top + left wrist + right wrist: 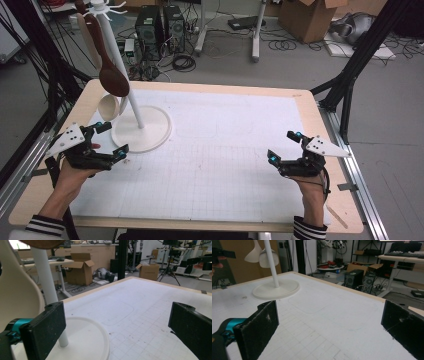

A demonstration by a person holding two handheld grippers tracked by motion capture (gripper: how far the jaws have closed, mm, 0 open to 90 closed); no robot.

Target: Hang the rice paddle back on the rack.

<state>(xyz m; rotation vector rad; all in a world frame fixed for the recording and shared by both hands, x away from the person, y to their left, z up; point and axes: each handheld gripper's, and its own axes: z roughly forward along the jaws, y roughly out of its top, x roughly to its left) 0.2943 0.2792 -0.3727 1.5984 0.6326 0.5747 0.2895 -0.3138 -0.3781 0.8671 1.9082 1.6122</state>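
Two spoons are hung from the hooks of a white stand [134, 107] at the table's far left corner, so that their bowls dangle beside the pole: a dark wooden spoon [111, 77] above, a pale spoon [108, 106] below it. The left gripper [112, 140] is held just beside the stand's round base, jaws spread wide with nothing between them; the pale spoon's bowl is seen close at the left edge of the left gripper view [17, 297], apart from the pads. This placing suggests that the pale spoon is the nearest thing to be dealt with. The right gripper [284, 146] is kept well apart over the bare mat [220, 165], jaws likewise spread and empty, probably parked clear of the work.
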